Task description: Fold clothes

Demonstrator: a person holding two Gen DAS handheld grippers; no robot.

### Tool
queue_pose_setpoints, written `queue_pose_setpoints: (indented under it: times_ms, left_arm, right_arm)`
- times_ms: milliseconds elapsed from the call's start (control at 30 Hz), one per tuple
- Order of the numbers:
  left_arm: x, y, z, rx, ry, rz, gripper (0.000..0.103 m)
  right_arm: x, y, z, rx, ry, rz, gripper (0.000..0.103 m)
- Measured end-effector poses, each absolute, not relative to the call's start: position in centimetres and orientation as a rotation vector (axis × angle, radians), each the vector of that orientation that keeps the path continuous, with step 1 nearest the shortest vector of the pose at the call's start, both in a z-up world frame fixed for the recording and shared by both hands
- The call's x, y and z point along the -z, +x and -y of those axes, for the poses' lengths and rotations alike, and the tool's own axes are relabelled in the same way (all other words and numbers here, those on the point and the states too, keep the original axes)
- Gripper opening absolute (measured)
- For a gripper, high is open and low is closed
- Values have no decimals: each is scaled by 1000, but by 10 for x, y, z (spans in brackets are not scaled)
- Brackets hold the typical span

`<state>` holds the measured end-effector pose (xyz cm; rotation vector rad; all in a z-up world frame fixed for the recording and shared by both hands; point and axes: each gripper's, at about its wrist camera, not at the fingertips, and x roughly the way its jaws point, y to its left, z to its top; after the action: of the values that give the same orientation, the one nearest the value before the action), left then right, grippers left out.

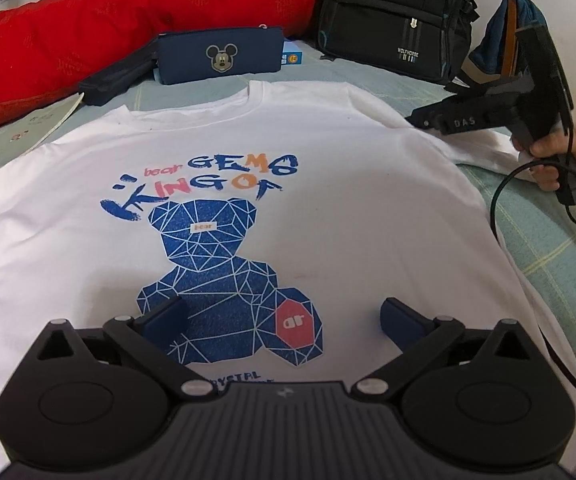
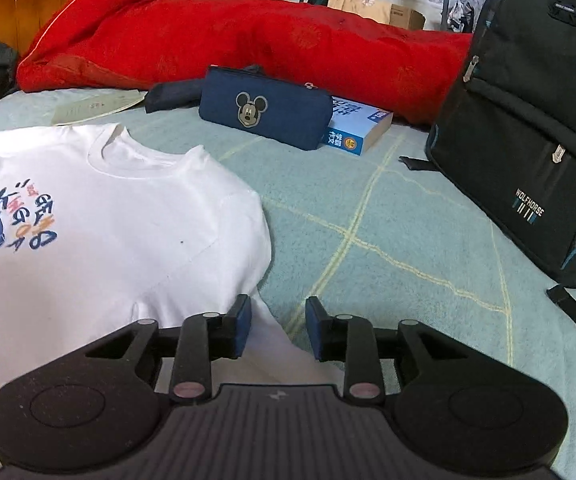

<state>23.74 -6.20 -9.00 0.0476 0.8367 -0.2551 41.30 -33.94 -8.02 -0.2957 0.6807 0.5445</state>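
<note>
While the white T-shirt (image 1: 328, 200) lies flat, print up, on the bed (image 2: 388, 240), the right gripper (image 2: 278, 328), jaws partly apart and empty, hangs at its sleeve, the nearer hand; the left gripper (image 1: 284, 320) gapes over the chest.

White T-shirt (image 1: 328, 208) with blue bear print, flat and face-up on the bed.

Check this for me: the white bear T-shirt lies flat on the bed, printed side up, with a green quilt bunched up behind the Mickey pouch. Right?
Not quite. The quilt is red, not green, as the right wrist view shows. The rest holds: the white T-shirt lies flat, print up, and the quilt sits behind the Mickey pouch.
</note>
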Motion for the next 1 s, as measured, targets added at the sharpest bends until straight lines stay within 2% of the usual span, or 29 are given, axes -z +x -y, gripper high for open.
queue_pose_setpoints:
  times_ms: [333, 400, 567, 633, 667, 700, 767, 867, 1000]
  left_arm:
    - [91, 237, 60, 268, 43, -830, 102]
    - [92, 237, 60, 270, 43, -826, 102]
    - [93, 237, 60, 269, 45, -818, 102]
    - [93, 237, 60, 271, 44, -818, 102]
    - [93, 237, 60, 272, 44, -818, 102]
    - [93, 237, 60, 273, 43, -818, 102]
    - [92, 237, 60, 272, 43, -817, 102]
    - [92, 237, 60, 271, 42, -818, 102]
    - [92, 236, 58, 276, 40, -820, 102]
  right_arm:
    - [71, 415, 356, -611, -265, -712, 39]
    - [69, 410, 361, -615, -289, -710, 48]
    - [78, 406, 361, -611, -308, -738, 49]
    - [78, 404, 358, -628, -316, -735, 33]
    - [77, 403, 356, -648, -312, -736, 15]
    - [76, 400, 354, -647, -330, -723, 11]
    - [72, 401, 354, -600, -337, -692, 6]
    - [65, 415, 366, -449, -275, -644, 6]
    - [59, 430, 380, -375, -172, -673, 9]
